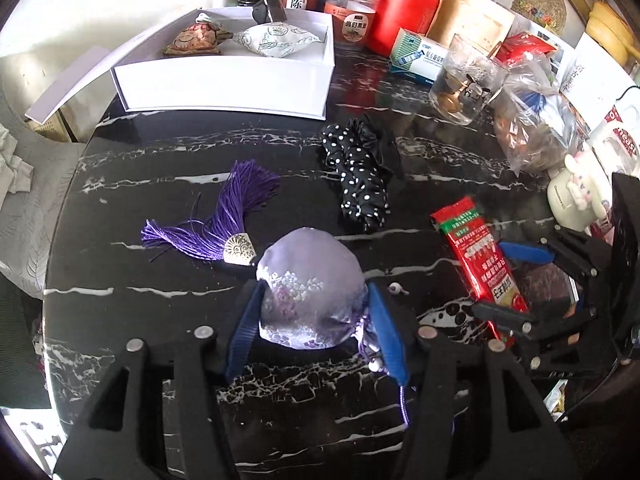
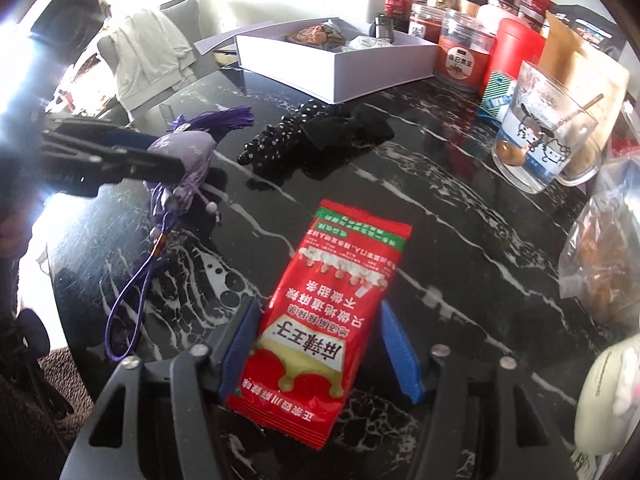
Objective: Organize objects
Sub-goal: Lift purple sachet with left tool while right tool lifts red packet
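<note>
Both grippers tilt steeply down over the black marble table (image 1: 160,152). The left gripper (image 1: 316,320) pinches a rounded lavender brocade sachet (image 1: 304,280), its blue pads against both sides, purple tassel (image 1: 224,216) fanned behind. The right gripper (image 2: 320,348) straddles a glossy red snack packet (image 2: 320,320), right pad clear of it. A polka-dot scrunchie (image 1: 356,176) lies before the white box (image 1: 224,84).

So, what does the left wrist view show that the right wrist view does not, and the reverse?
Only the left wrist view: the spread purple tassel with its metal cap.

Only the right wrist view: the sachet's purple cord loop and a pale garment beyond the table.

Both: lilac sachet between the left gripper fingers, red snack packet, white box, polka-dot scrunchie.
</note>
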Motion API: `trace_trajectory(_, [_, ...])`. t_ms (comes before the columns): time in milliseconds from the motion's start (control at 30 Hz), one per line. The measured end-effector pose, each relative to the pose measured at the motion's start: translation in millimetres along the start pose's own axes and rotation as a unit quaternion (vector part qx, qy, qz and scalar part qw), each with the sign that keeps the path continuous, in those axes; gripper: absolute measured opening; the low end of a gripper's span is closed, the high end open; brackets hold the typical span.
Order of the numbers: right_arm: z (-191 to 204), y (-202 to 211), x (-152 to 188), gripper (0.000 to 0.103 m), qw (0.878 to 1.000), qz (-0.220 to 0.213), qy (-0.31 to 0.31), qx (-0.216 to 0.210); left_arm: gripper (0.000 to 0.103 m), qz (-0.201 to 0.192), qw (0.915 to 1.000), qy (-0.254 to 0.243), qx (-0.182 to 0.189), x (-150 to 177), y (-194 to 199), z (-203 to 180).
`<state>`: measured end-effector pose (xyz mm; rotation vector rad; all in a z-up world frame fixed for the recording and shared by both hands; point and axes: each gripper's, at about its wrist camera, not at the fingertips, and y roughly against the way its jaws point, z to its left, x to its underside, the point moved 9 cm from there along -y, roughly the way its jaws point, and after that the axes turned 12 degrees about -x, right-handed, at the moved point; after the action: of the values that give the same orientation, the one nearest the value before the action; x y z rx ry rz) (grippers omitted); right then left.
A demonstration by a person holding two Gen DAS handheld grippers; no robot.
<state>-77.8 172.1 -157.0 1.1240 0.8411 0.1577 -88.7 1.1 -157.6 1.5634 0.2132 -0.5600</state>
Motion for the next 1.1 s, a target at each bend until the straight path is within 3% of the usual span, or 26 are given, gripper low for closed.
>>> trace_trajectory(133, [3,-3,-2,0.076,0.999,-0.015,-0.023,0.018,0.064,0.014,0.9996,0.018,0.019,2,-9,-1])
trace_trajectory(367, [2,-3,-5,0.073,0.998,-0.034,-0.046,0.034,0.066,-0.001,1.0000,0.005,0.004,-1,-13,-8])
trace_trajectory(433, [-1,-1,-5,0.056,0.997,-0.039,-0.048,0.038,0.056,-0.005,1.0000,0.003,0.008,-2,-12,-12])
trace_trajectory(533, [-3,2,-5,0.051,0.997,-0.044,-0.048,0.035,0.040,-0.005,0.9997,-0.002,0.024,-1,-11,-21])
trace_trajectory(1100, [1,18,-13,0.046,0.997,-0.066,-0.038,0.016,0.035,-0.018,0.9997,-0.003,0.015,-4,9,-18])
